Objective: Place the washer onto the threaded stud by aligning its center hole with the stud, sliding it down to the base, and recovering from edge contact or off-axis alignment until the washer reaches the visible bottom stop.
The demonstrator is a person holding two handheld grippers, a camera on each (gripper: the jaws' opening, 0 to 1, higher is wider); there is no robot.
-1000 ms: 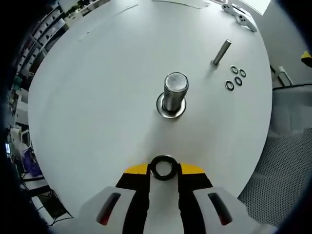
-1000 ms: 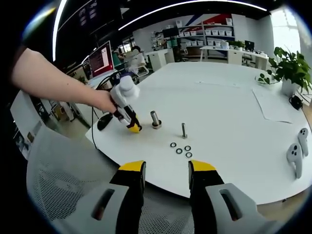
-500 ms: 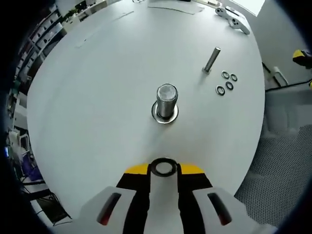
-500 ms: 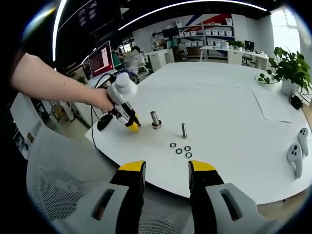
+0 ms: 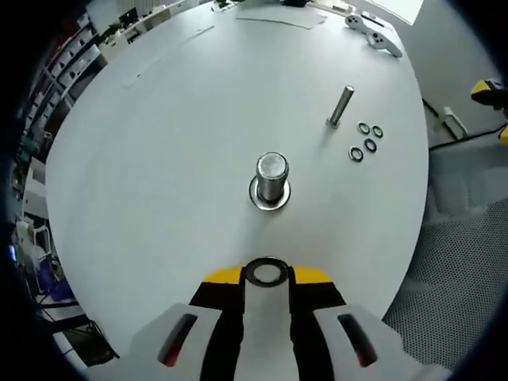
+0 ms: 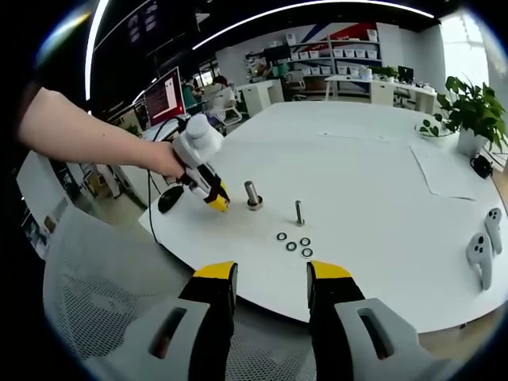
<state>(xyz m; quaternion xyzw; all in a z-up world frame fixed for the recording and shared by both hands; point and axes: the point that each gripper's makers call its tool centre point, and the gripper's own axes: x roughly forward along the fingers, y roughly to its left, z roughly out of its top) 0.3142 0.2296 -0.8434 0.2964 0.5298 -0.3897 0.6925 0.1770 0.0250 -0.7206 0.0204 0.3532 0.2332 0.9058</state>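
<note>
White round table (image 5: 159, 143) carries the thick threaded steel stud (image 5: 271, 178), upright. Left gripper (image 5: 267, 278) is clamped on the dark metal ring washer (image 5: 267, 272), short of it. Right gripper (image 6: 269, 286) idles, jaws apart. A tilted washer could catch the stud's edge.

The left gripper (image 6: 216, 198), with the washer (image 5: 267, 272) clamped between its jaws, has been drawn back and raised away from the threaded stud (image 5: 271, 179). In the left gripper view, the stud is now seen smaller and farther off.
</note>
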